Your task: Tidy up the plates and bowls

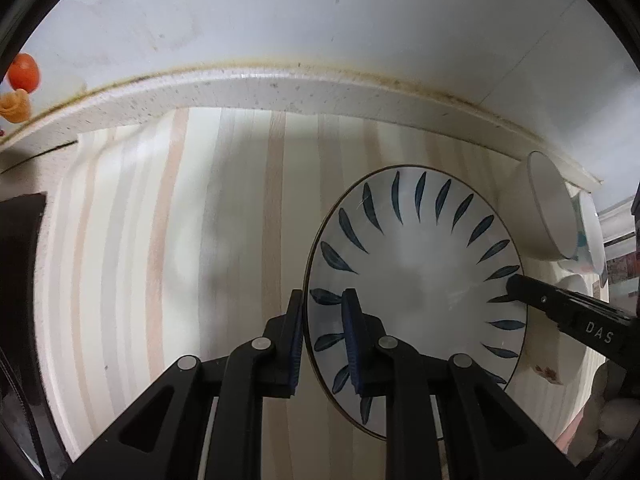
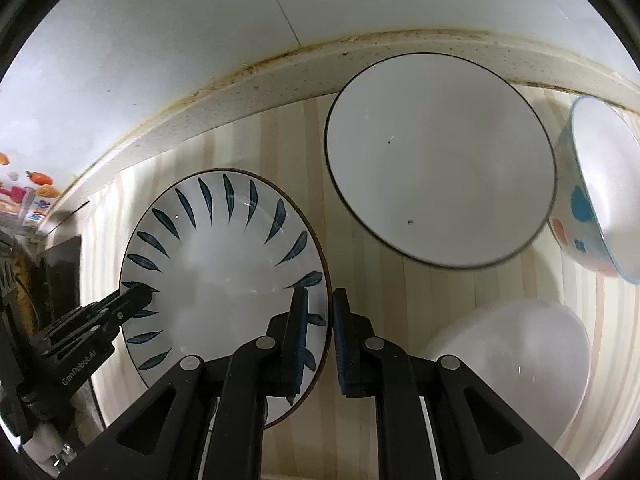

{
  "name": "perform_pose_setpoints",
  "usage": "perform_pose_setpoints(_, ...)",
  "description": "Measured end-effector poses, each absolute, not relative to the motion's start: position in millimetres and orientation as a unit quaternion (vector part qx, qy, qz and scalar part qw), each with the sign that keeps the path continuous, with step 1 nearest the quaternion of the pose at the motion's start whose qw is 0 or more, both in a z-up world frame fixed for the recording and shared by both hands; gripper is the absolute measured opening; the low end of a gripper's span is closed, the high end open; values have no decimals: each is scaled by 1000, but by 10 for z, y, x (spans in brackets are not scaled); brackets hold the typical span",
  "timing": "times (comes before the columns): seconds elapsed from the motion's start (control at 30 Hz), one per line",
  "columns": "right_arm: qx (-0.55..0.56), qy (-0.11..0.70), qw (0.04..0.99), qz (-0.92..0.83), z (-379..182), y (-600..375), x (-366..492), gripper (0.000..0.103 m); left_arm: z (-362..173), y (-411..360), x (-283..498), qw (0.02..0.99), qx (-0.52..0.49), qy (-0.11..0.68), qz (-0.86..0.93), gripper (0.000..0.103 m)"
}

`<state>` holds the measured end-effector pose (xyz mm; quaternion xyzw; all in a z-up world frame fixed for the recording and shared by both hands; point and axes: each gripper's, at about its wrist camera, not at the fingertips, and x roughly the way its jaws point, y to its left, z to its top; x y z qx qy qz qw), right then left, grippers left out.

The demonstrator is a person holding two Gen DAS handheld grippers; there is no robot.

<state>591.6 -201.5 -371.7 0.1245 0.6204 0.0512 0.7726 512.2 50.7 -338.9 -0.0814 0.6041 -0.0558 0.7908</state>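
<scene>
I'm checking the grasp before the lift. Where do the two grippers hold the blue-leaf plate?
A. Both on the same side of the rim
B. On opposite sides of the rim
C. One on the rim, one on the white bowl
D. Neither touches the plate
B: the left gripper is clamped on one edge of the blue-leaf plate, and the right gripper is clamped on the opposite edge, each with one finger inside the rim and one outside.
</scene>
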Motion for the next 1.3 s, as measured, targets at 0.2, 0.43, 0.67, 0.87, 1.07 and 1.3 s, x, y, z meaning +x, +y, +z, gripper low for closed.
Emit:
perform_pose_setpoints(0.2,136,598,786,77,-3442,-2119,5662,14,-2963,473,4878,804,-84,586,-51,16)
perform_pose_setpoints(0.43,141,582,795,101,-3081,-2300,5178,14,-2527,312,4434,816,-83,570,-50,16)
perform_pose_setpoints(0.67,133,583,792,122,-2932,-2534,4480,14,-2468,87,3801,807,-94,582,-49,16)
perform_pose_setpoints(0.87,123,600,780,128,-3100,-2627,3979,14,-2657,-133,3345,792,-93,602,-49,16)
perform_pose_setpoints(1.07,120,614,769,128,-3388,-2655,3714,14,-2865,-287,3113,784,-84,613,-44,16)
perform_pose_setpoints(1.3,119,622,764,127,-3640,-2646,3652,14,-3055,-383,3062,780,-61,622,-35,16)
